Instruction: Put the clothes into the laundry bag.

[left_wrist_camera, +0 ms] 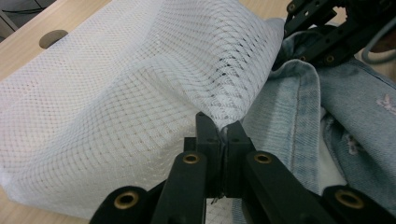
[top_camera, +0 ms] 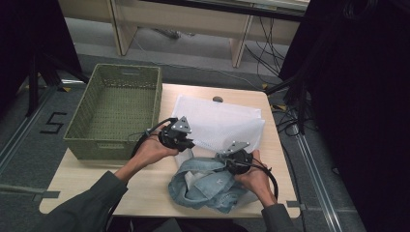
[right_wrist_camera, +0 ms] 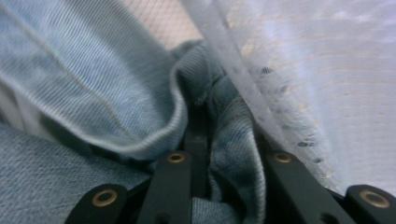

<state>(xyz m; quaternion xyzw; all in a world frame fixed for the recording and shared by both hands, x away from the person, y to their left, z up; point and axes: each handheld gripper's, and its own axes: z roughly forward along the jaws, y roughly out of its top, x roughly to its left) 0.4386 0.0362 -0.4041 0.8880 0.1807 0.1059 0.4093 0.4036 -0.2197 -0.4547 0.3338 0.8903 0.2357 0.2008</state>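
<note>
Denim is what the work turns on: a crumpled light-blue denim garment lies on the near part of the pale wooden worktop, its upper edge meeting the mouth of a white mesh laundry bag spread flat behind it. The left gripper has its jaws closed on the bag's near edge, lifting the mesh into a tent in the left gripper view. The right gripper has its jaws clamped on a fold of denim at the bag's opening; in the right gripper view the mesh hem runs just beside that fold. Judging from this, the bagging has barely begun: the opening is held up and the first bit of cloth sits at it, while nearly all the garment remains outside. A green woven basket stands empty at the worktop's left.
</note>
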